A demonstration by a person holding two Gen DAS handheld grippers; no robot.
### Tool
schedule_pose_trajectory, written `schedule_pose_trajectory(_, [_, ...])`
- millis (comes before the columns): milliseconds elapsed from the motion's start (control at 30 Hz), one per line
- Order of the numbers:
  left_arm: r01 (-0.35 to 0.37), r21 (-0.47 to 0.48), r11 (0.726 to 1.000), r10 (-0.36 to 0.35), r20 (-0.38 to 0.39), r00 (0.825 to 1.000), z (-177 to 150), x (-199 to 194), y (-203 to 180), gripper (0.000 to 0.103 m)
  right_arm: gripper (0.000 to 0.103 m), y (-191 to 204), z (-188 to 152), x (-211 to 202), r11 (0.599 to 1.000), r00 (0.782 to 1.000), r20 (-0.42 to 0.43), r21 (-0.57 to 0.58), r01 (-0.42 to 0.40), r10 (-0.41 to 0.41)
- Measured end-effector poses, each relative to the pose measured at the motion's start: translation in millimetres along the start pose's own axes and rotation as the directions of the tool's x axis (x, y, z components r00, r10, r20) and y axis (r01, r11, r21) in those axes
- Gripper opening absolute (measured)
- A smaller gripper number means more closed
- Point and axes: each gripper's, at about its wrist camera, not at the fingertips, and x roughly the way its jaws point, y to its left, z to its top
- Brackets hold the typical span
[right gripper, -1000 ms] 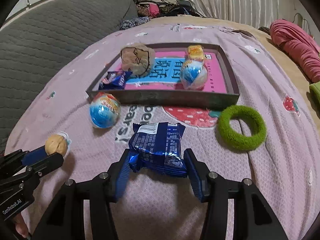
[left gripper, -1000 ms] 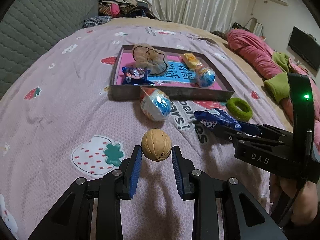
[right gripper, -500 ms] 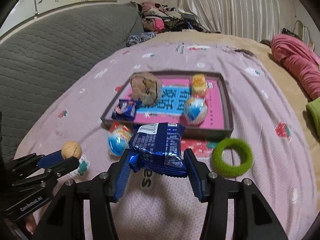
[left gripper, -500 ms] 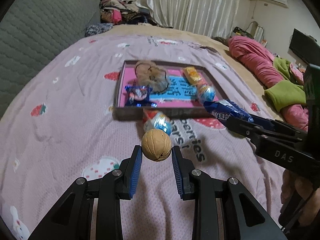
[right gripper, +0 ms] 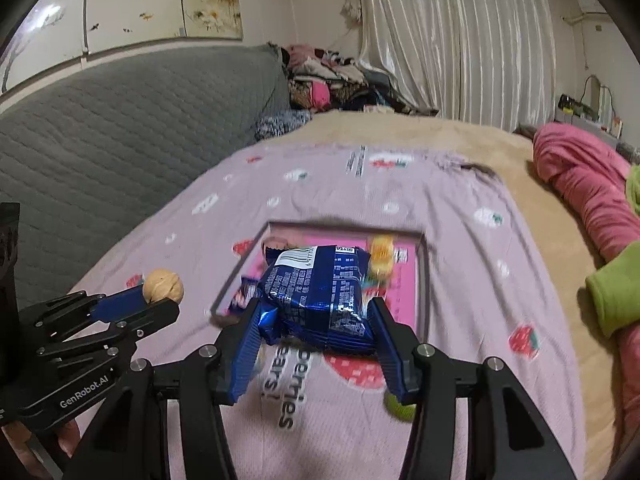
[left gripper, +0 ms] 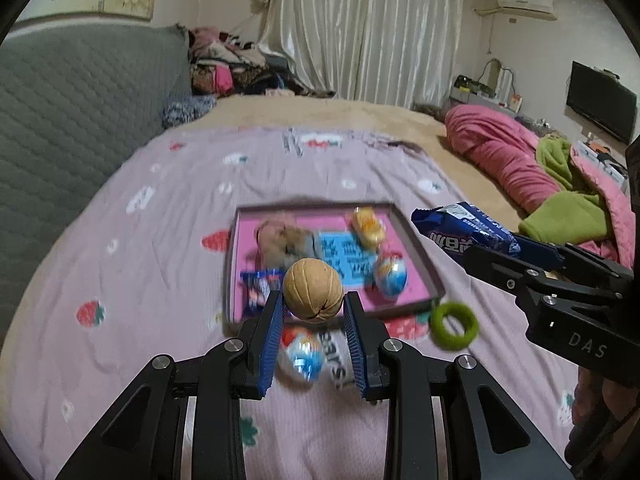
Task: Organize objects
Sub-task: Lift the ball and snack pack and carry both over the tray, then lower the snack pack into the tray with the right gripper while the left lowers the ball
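Two things are in the air at once: the left gripper (left gripper: pixel 313 306) has its jaws clamped on a walnut (left gripper: pixel 313 290), and the right gripper (right gripper: pixel 316 322) has its jaws clamped on a blue snack packet (right gripper: pixel 316 288). Both are held above the pink bedspread (left gripper: pixel 140 280), on the near side of the shallow tray (left gripper: pixel 416 240), which already holds a few snacks and a foil egg (left gripper: pixel 391 276). Another foil egg (left gripper: pixel 302 354) and a green ring (left gripper: pixel 455 322) lie on the bedspread just outside the tray.

The step in hand looks like carrying both into the tray. To do it well, bring each one over a bare patch of the pink floor, lower it close before letting go, and release the walnut gently, since it will likely roll. Keep the two grippers apart so they do not knock together over the tray.
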Motion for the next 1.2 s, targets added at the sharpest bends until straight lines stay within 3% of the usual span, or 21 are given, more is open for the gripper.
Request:
schedule_pose_trajectory(533, [-0.029, 0.035, 0.999, 0.026, 0.077, 0.997, 67.9, 17.9, -6.5, 0.031, 0.053, -7.7, 53.7, 5.1, 1.0, 0.997, 0.08, -0.005, 0.013, -0.012])
schedule_pose_trajectory(1200, [-0.033, -0.004, 0.999, 0.033, -0.02, 0.999, 45.4, 109.7, 24.5, 0.031, 0.053, -22.1, 24.4, 82.7, 1.0, 1.0, -0.026, 0.005, 0.012, -0.011])
